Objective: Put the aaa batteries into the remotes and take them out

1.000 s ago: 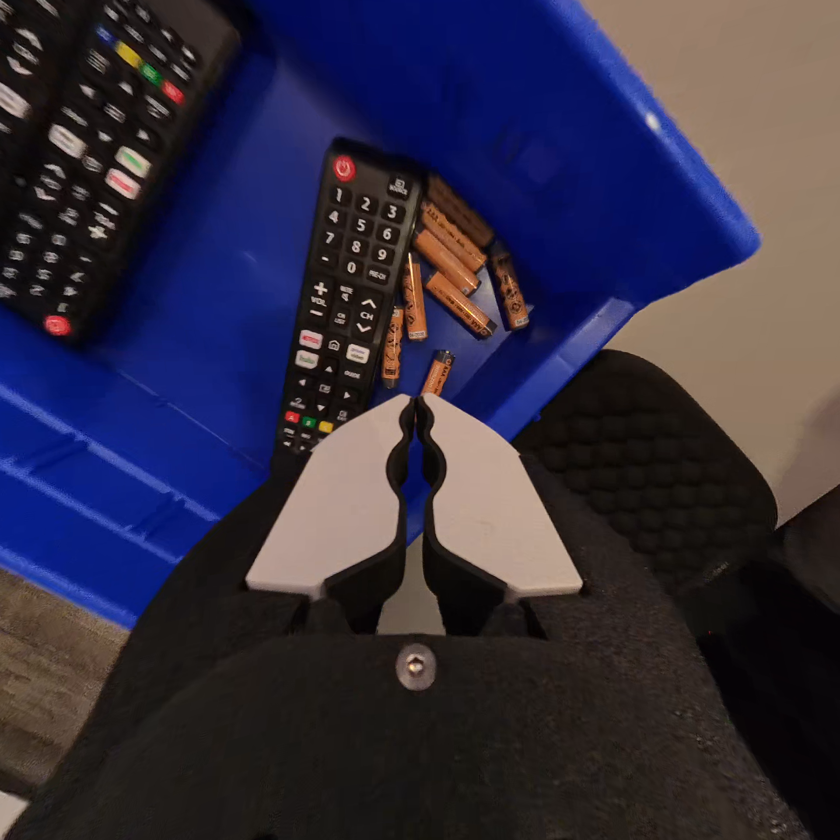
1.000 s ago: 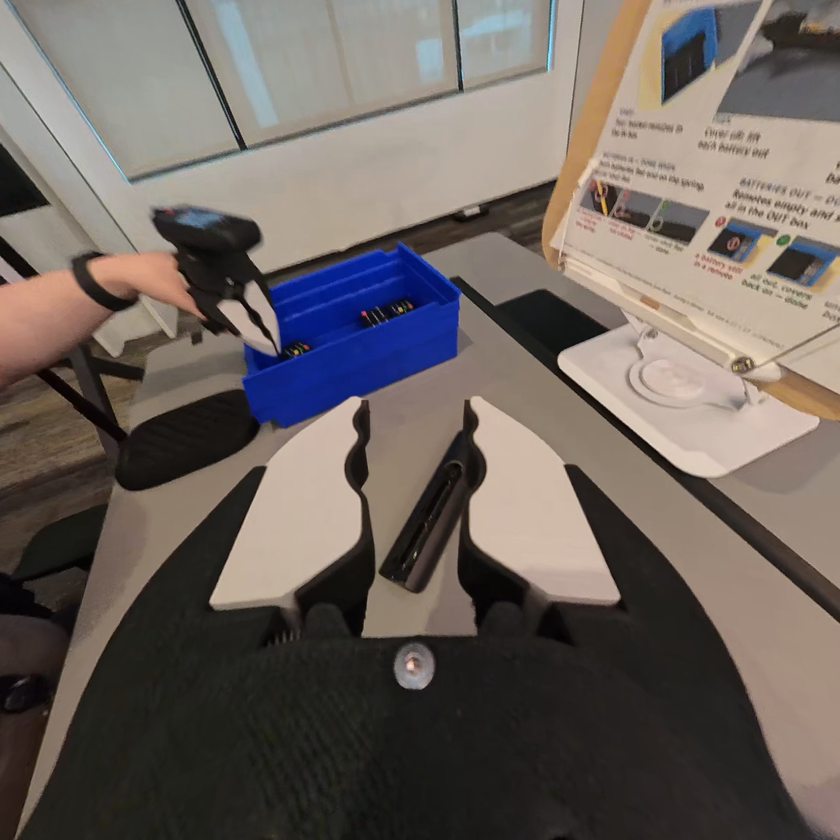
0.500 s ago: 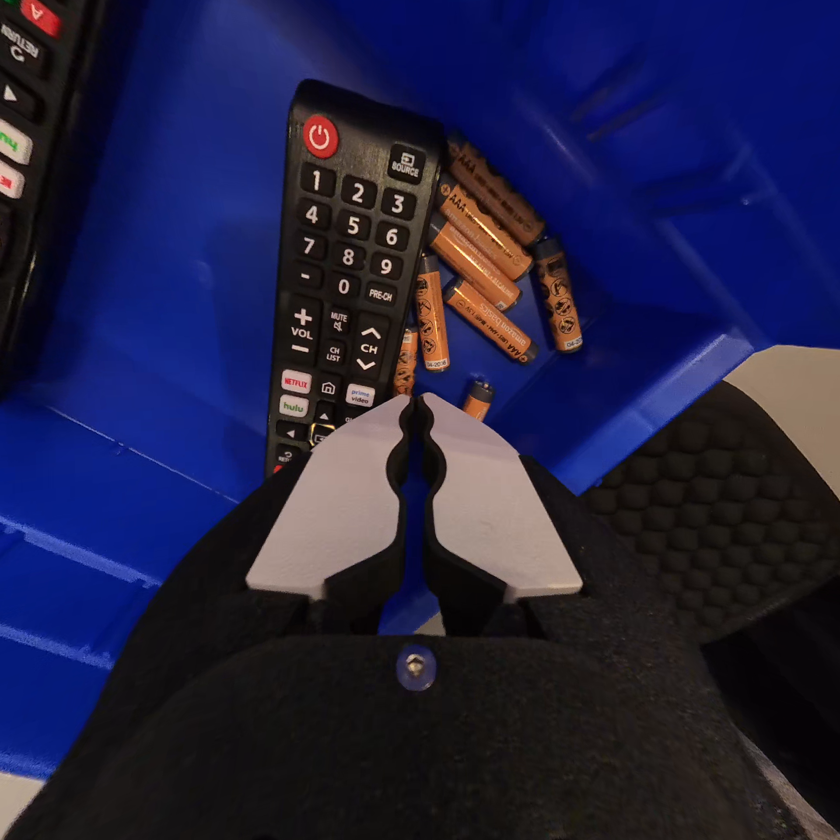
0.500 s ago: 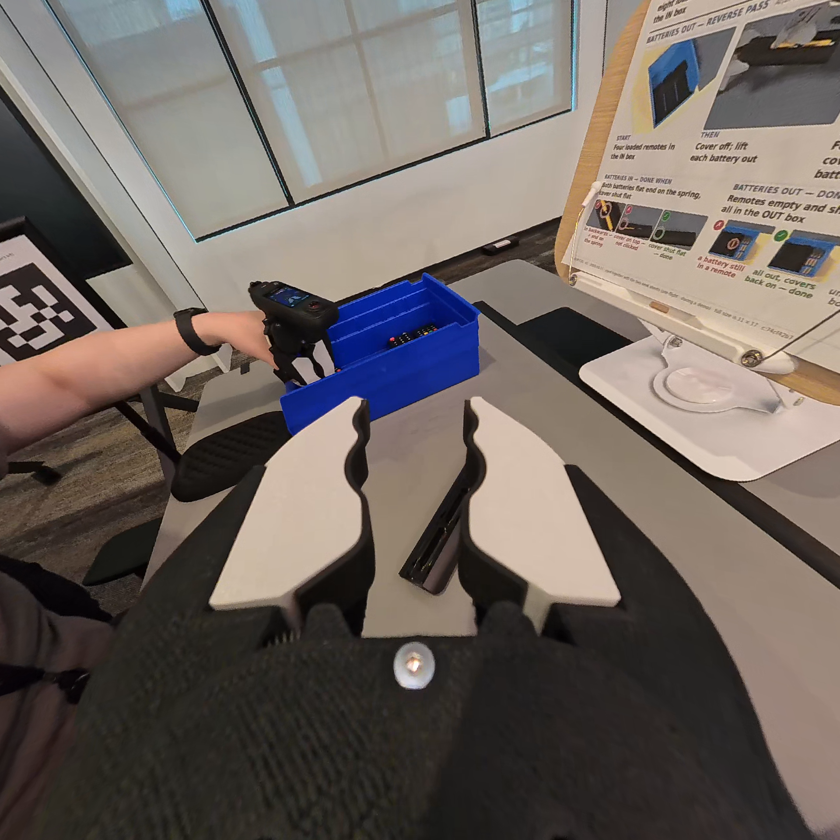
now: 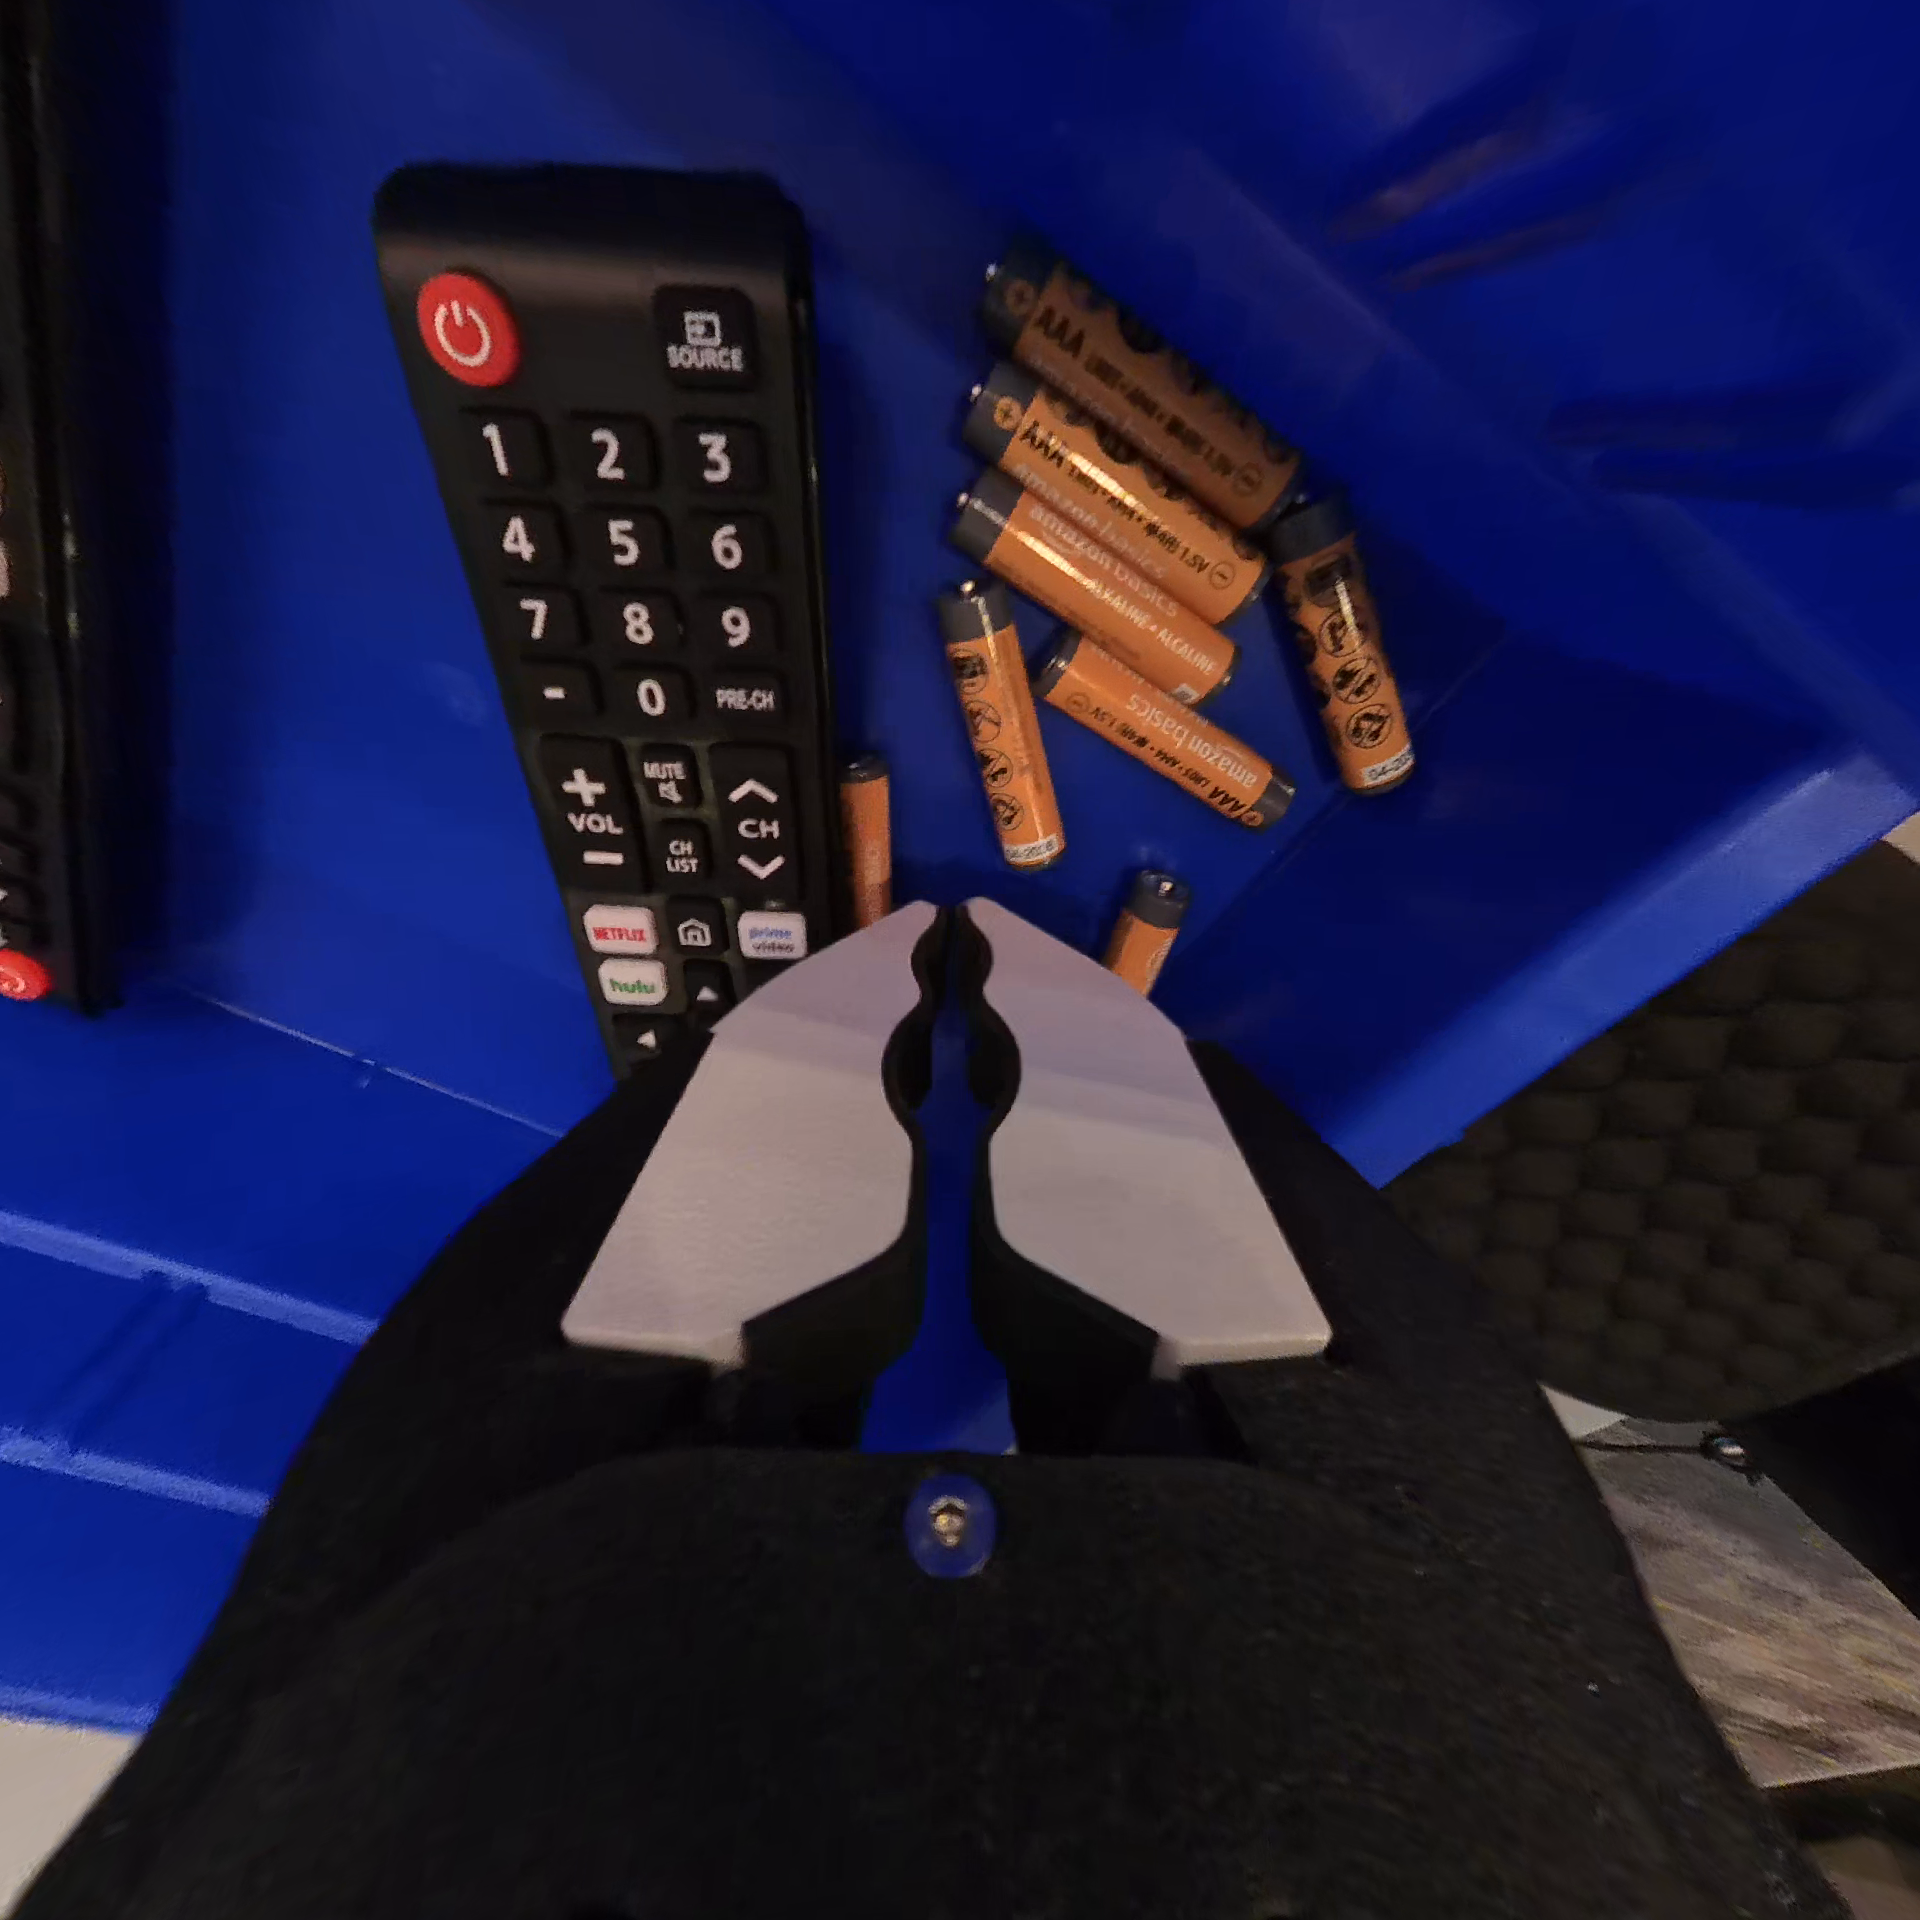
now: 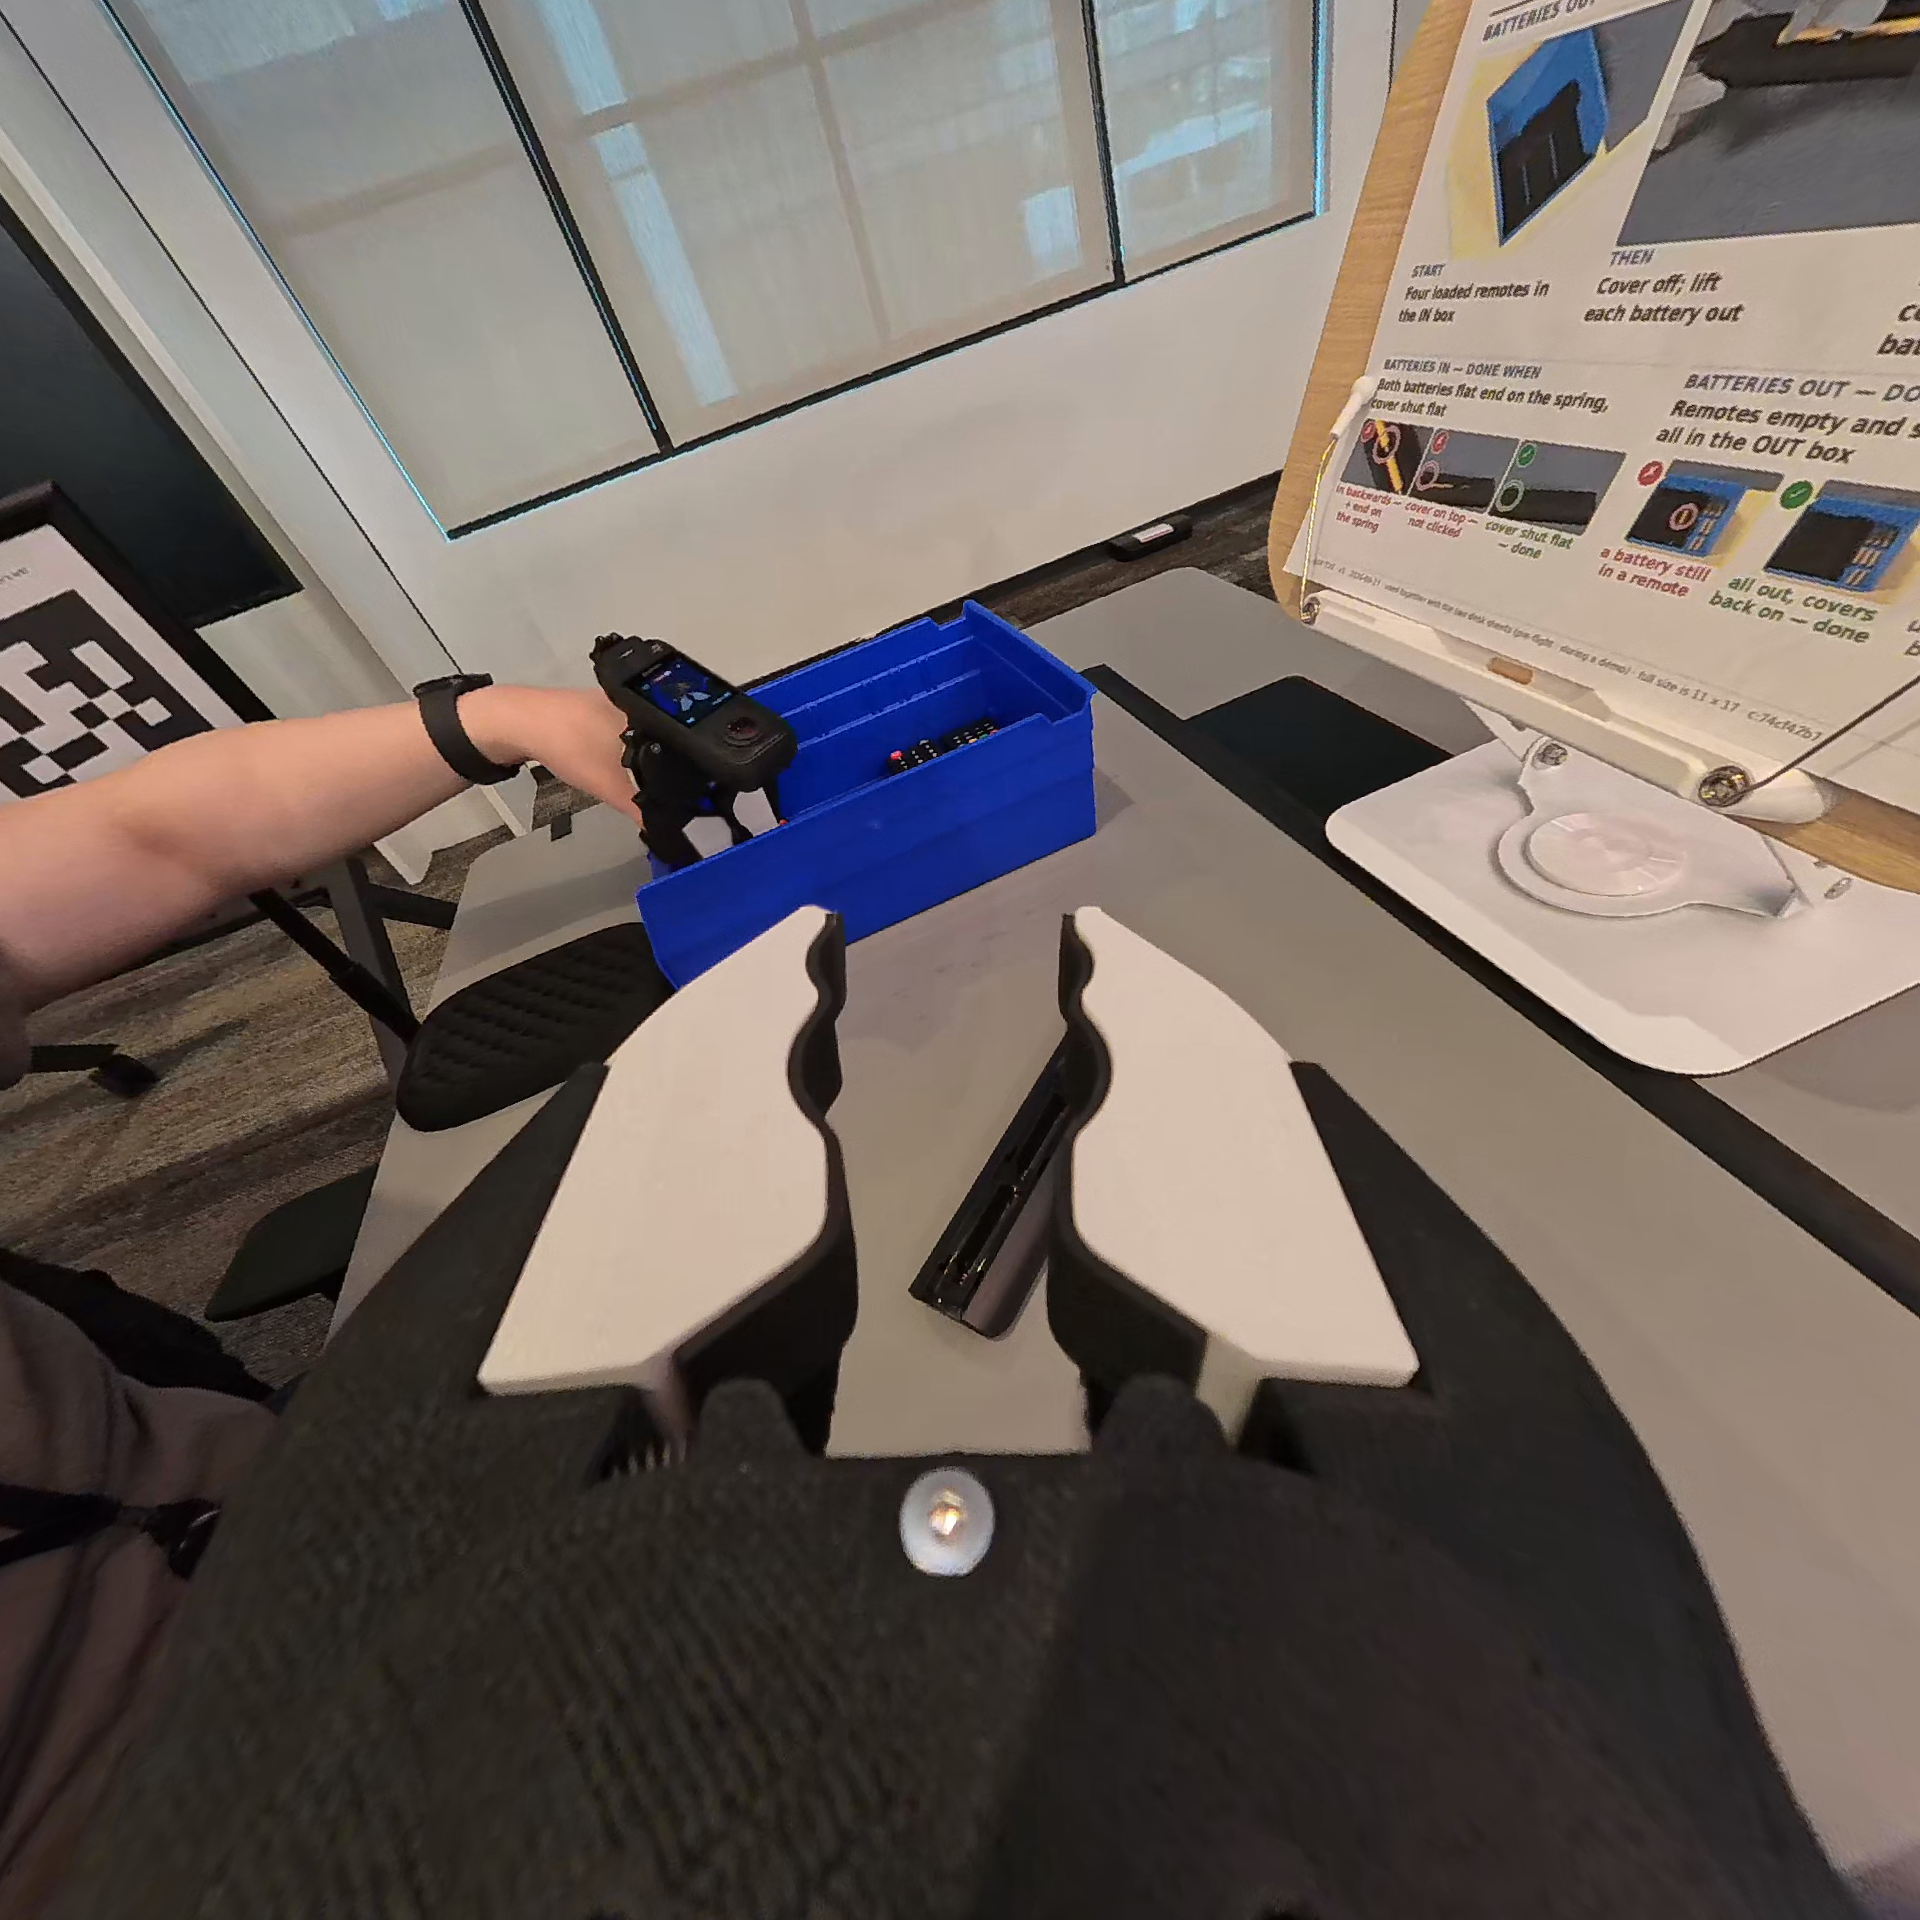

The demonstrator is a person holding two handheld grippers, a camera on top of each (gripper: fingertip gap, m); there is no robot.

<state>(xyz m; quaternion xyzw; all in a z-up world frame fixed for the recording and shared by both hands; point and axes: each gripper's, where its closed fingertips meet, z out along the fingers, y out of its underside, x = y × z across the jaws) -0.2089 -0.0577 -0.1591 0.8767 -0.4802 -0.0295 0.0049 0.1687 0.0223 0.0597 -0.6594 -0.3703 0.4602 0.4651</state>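
Left wrist view: left tongs (image 5: 953,914) pressed together, empty, inside blue bin (image 5: 1558,260); black remote (image 5: 623,582) face up just beside loose orange AAA batteries (image 5: 1132,582) on bin floor.

Right wrist view: right tongs (image 6: 948,935) apart, empty, above grey surface (image 6: 1299,935); opened black remote (image 6: 1003,1205) lying on surface, against right finger; blue bin beyond, left tongs within.

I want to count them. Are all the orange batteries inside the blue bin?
Yes, every orange battery in the left wrist view lies on the floor of the blue bin, beside the black remote.
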